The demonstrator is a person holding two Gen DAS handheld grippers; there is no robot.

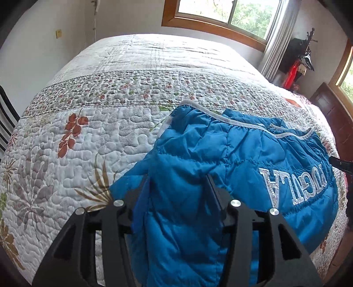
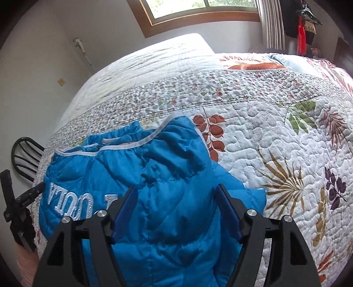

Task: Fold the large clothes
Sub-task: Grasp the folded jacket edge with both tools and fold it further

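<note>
Jacket (image 1: 220,159): blue, quilted, lying on the bed (image 1: 110,132) near its front edge.
Handling: likely light, soft, slippery; best pinched at hems or corners.
Orientation: white-trimmed edge points away (lettering reads upside down); long axis cannot be told.
Left gripper (image 1: 178,187): open over the fabric.
Right gripper (image 2: 176,198): open likewise.

Daylight floods in through the window (image 1: 222,13) behind the bed (image 1: 143,66), washing the quilt's far end to near white in both views. The panes themselves are blown out (leaves outside show only as pale green). The blue jacket (image 1: 198,165) is evenly lit, with soft shadows in its folds. Fisheye lenses bulge the bed into a dome and bend the walls; corners fall to black vignette. The near, dark fingers (image 2: 123,209) look slightly soft.
</note>
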